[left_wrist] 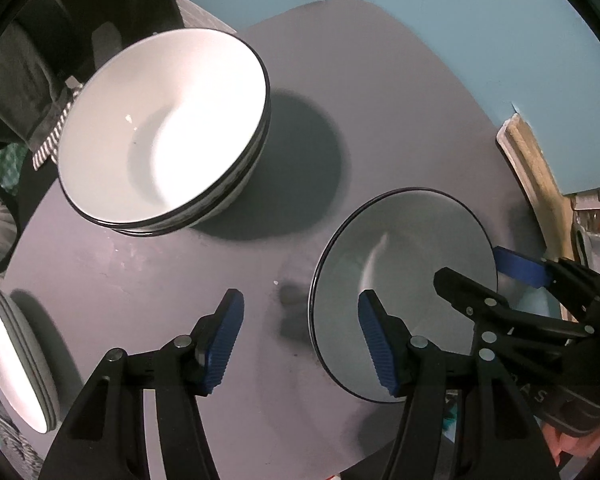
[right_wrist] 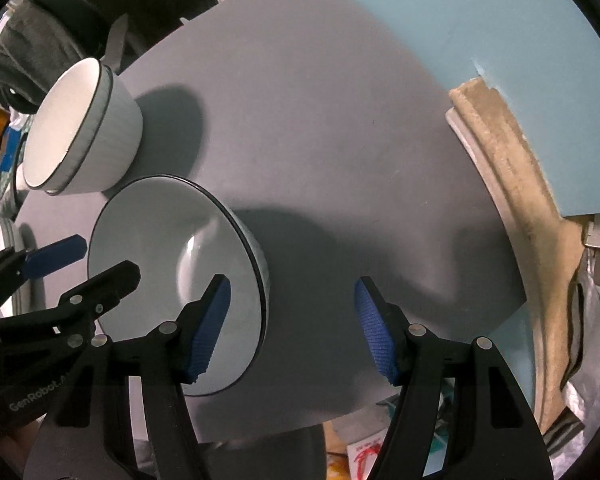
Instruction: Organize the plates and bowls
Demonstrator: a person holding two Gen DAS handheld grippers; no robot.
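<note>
A grey round table (left_wrist: 380,92) carries white bowls with thin dark rims. In the left wrist view, a stack of nested bowls (left_wrist: 164,128) stands at the far left, ridged on the outside. A single bowl (left_wrist: 404,248) sits nearer and to the right, in shadow. Another stack of white dishes (left_wrist: 16,356) shows at the near left edge, too cropped to tell bowls from plates.

The left gripper (left_wrist: 300,344) points down over the table with its jaws wide apart and nothing between them; its right blue pad overlaps the single bowl's left side in the picture, its left pad is over bare table. The right gripper (right_wrist: 292,328) also stands open and holds nothing: its left pad is over the bowl's inside, its right pad over bare table beyond the rim. Whether either pad touches the bowl cannot be told.

In the right wrist view, white lettering on the black body of the left gripper reads "GenRobot.A", cut off there. In the left wrist view, letters on the right gripper's body are too partial to read.

A tan fuzzy cloth (right_wrist: 500,152) lies along the table's right edge.
</note>
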